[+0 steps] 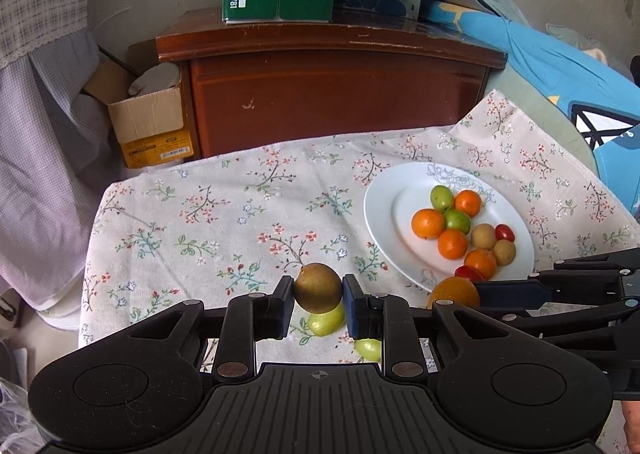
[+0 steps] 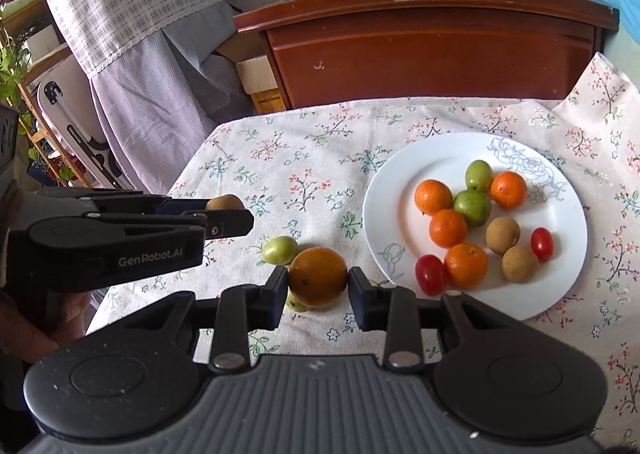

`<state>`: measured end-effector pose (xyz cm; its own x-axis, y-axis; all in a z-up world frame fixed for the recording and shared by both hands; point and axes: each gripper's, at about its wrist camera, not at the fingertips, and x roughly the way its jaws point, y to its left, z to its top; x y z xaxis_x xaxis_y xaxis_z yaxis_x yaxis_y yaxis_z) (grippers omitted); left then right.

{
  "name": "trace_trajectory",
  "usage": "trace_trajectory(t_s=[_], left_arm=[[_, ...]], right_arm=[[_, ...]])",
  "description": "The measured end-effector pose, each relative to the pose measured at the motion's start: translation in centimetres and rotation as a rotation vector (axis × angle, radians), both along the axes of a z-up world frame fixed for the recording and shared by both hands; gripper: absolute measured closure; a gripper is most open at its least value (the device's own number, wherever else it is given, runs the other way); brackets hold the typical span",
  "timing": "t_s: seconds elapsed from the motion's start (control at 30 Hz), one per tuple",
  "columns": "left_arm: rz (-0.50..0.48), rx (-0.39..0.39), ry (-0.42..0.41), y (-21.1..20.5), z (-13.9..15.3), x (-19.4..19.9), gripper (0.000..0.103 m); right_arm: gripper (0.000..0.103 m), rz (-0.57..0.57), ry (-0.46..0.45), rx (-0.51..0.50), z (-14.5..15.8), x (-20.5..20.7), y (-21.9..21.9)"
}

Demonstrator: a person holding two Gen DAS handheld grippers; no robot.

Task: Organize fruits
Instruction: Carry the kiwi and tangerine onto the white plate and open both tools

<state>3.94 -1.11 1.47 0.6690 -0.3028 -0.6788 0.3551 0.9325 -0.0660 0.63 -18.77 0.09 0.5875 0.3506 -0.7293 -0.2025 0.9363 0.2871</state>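
My left fingers (image 1: 318,304) pinch a brown round fruit (image 1: 317,287) from both sides above the flowered table (image 1: 208,222), with a green fruit (image 1: 326,323) lying just beneath. My right fingers (image 2: 318,288) clamp an orange (image 2: 318,276) just left of the white plate (image 2: 400,182), which holds oranges, green fruits, brown fruits and small red tomatoes

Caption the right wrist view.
Right tongs grip an orange beside the fruit plate.

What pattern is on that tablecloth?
The tablecloth is pale cream with small pink, blue and green flower sprigs, clearest in the right wrist view.
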Motion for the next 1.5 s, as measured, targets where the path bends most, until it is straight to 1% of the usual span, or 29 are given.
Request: trace_trajectory(t_s=[0.23,0.37,0.73,0.9,1.1,1.17,1.37,1.5], left_arm=[[-0.007,-0.028,-0.032,-1.0,1.3,-0.1,0.080],[-0.018,-0.036,-0.036,-1.6,1.6,-0.1,0.080],[-0.033,-0.041,-0.042,-4.1,1.7,0.3,0.080],[-0.043,-0.039,-0.036,-5.4,1.2,0.8,0.080],[-0.059,-0.043,-0.014,-7.0,0.3,1.6,0.080],[-0.062,-0.050,-0.006,-7.5,0.0,1.8,0.080],[-0.073,-0.069,0.036,-8.4,-1.2,2.6,0.080],[-0.069,-0.071,0.058,-8.7,-2.0,3.2,0.080]], right_arm=[[0.070,-0.055,-0.045,0.019,1.6,0.4,-1.7],[0.070,-0.090,-0.072,0.027,2.5,0.6,-2.9],[0.070,-0.209,-0.107,0.026,3.5,1.3,-6.2],[0.070,-0.289,-0.117,0.030,3.8,1.6,-8.2],[0.070,-0.410,-0.087,0.069,3.1,2.0,-11.0],[0.070,-0.446,-0.075,0.067,2.6,2.2,-11.5],[0.070,-0.521,-0.006,0.137,0.4,2.9,-13.1],[0.070,-0.548,0.013,0.141,-0.8,3.5,-13.4]])
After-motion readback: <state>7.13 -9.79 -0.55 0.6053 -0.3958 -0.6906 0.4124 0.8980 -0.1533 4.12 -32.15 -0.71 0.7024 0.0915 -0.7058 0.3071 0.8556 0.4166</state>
